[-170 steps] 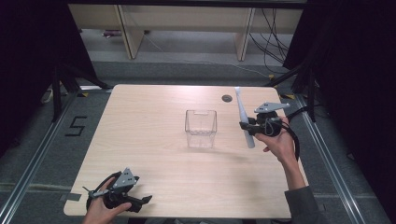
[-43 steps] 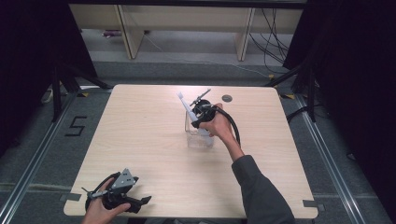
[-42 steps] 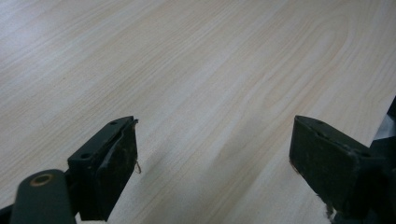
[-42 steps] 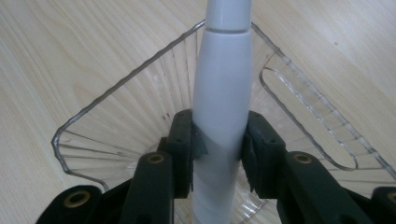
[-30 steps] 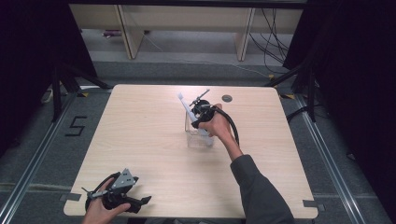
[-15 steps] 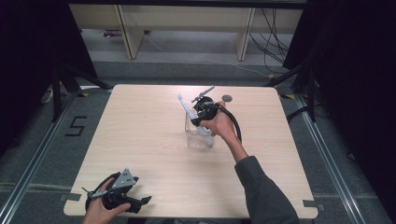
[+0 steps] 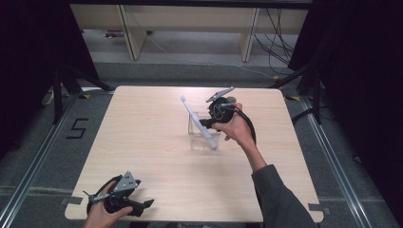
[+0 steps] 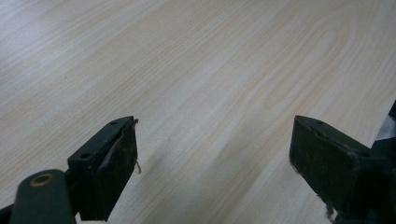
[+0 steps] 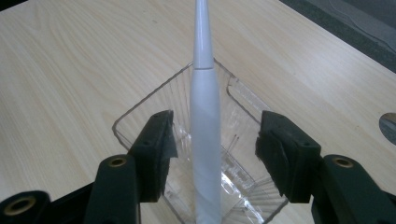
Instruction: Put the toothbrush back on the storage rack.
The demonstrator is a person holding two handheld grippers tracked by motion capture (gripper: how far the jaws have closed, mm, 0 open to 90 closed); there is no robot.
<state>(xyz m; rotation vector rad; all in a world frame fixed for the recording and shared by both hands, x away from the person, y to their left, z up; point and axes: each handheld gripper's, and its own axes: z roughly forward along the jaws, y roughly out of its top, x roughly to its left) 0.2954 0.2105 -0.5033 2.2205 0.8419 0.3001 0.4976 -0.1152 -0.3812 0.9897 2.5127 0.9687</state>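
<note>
We're easing the right gripper (image 9: 212, 154) off w/ jaws just opening, apart and clear of the long white plastic toothbrush (image 9: 205, 135) leaning in the clear ribbed plastic cup (image 7: 203, 137) mid-bench (image 7: 157, 156), left gripper (image 8: 215, 172) gaping idle: a pad clipping the handle on the way out could tip brush & cup.

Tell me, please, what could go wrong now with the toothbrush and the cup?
1. The toothbrush leans steeply in the clear cup; its long top could tip the light cup over.
2. The right tool has just been opening, and its pads stand apart from the brush on both sides. Pulling back askew could catch the handle and drag it out.
</note>
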